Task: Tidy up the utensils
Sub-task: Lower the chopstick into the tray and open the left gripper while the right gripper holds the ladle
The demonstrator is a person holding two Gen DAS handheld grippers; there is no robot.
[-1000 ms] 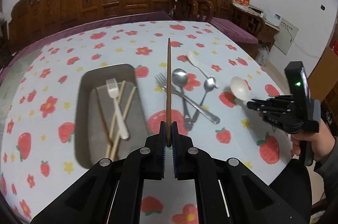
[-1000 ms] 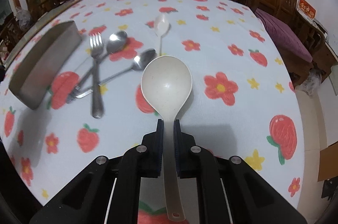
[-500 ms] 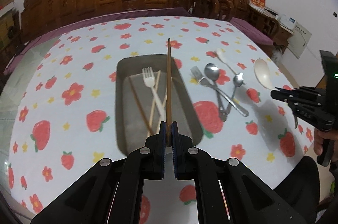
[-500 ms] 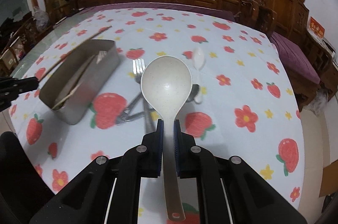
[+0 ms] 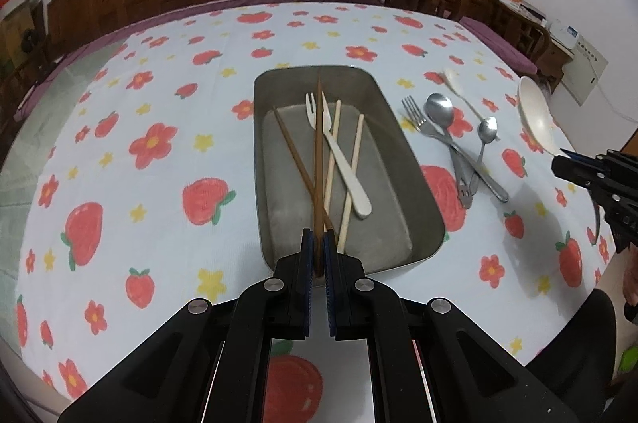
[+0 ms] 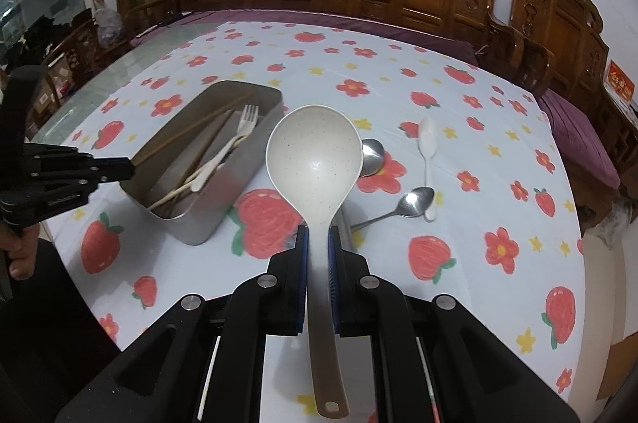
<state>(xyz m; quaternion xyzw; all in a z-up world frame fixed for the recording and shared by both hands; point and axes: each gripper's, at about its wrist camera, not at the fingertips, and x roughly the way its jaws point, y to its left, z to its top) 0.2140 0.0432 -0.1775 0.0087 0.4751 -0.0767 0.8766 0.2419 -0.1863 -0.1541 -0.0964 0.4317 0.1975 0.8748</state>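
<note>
Setting: carved dark-wood chairs ring a table under a white tablecloth (image 5: 167,127) printed with strawberries and flowers.
Tray: a grey metal tray (image 5: 414,179) sits mid-table; inside lie a dark chopstick (image 5: 293,151), two pale chopsticks (image 5: 353,171) and a white fork (image 5: 339,155), crossing one another.
Left gripper: the left gripper (image 5: 318,247) is clenched on the near end of a dark brown chopstick (image 5: 318,143), which runs forward above the tray, roughly along its length.
Right gripper: the right gripper (image 6: 318,251) is clamped on the handle of a pale ladle (image 6: 315,159), bowl forward, raised above the cloth just beside the tray.
Loose items: a metal fork (image 5: 432,131), two metal spoons (image 5: 438,111) and a white spoon (image 6: 427,139) lie on the cloth, right of the tray.
Step in hand: likely dropping the held chopstick into the tray.
Doing it well: lower the far tip inside the far wall first, line it up with its dark mate, then release low — a high drop could bounce it out.
Ladle: best kept clear until the left side withdraws — then laid in lengthwise.
</note>
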